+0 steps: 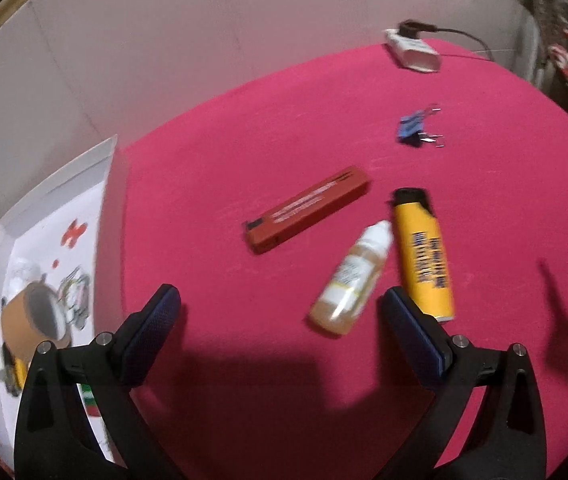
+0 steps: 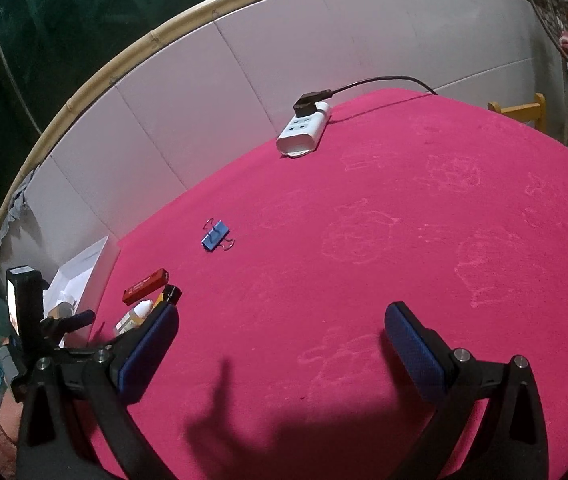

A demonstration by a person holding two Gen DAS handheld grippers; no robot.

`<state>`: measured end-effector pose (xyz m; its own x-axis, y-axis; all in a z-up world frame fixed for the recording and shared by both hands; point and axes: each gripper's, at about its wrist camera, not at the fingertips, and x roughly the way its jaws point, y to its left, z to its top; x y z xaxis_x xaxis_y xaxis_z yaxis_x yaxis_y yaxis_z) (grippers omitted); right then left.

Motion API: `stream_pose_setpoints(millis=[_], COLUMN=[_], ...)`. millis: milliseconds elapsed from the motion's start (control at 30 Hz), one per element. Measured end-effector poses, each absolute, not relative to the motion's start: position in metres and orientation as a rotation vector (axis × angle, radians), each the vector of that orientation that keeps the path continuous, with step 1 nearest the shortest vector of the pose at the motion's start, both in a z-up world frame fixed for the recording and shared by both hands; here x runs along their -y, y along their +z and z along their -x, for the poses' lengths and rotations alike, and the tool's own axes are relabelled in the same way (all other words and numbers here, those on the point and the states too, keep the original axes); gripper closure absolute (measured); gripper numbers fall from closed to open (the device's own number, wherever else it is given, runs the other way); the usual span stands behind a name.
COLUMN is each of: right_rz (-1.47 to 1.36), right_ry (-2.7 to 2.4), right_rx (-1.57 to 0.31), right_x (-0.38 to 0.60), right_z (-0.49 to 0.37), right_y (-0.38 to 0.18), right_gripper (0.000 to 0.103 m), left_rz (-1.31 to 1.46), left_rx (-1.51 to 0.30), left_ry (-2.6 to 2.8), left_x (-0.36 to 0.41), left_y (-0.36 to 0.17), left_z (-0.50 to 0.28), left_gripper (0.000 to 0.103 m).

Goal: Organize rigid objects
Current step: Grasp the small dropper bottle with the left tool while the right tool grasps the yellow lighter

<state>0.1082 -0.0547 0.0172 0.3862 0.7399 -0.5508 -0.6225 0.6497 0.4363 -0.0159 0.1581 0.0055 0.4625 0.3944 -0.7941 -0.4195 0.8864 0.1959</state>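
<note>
On the pink cloth lie a small clear bottle with a white cap, a yellow lighter with a black top, a flat red box and a blue binder clip. My left gripper is open just short of the bottle, its right finger beside the lighter's base. In the right wrist view the same red box, bottle and blue binder clip sit far left. My right gripper is open over bare cloth, holding nothing.
A white tray with printed pictures and a brown tape roll sits off the cloth's left edge. A white power strip with a black plug and cable lies at the far edge. A white wall backs the table.
</note>
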Motion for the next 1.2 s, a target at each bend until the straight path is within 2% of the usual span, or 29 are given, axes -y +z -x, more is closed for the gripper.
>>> stream_pose_setpoints(millis=[100,167,200,333,400,567,733,1100,1167,1200], right_rz=[-0.173,-0.183,-0.187,-0.207,-0.213,-0.182,-0.037,0.286,0.324,0.334], right_ry=[0.882,0.894,0.897,0.905,0.919,0.951,1.010,0.959,0.962,0.962], right_rx=[-0.788,-0.790,-0.791,-0.786,-0.785,-0.797,-0.795,-0.823,-0.825,-0.828], right_x=[0.053,0.053,0.053,0.053,0.052,0.038,-0.005,-0.097,-0.110,-0.114], right_z=[-0.107,-0.107,-0.107,-0.108,-0.108,-0.102,-0.086,-0.050,-0.046,-0.044], right_y=[0.017,0.017,0.018,0.020,0.021,0.023,0.028,0.008,0.002,0.000], right_gripper=[0.000,0.000,0.000,0.000,0.000,0.000,0.000,0.000,0.003,0.009], left_rz=[-0.006,0.014,0.040,0.067,0.069,0.115,0.167,0.211,0.218,0.220], left_rx=[-0.962,-0.954,-0.955,-0.950,-0.947,-0.915,-0.890,-0.710,-0.698,-0.694], left_ry=[0.442,0.396,0.370,0.326,0.323,0.348,0.422,0.550,0.562,0.566], left_x=[-0.149,-0.148,-0.149,-0.147,-0.145,-0.148,-0.158,-0.174,-0.176,-0.177], left_y=[0.004,0.006,0.007,0.008,0.009,0.008,0.011,0.061,0.064,0.066], left_z=[0.007,0.005,0.005,0.010,0.013,0.027,0.039,0.101,0.108,0.115], left_gripper=[0.010,0.030,0.036,0.072,0.081,0.083,0.083,0.083,0.083,0.083])
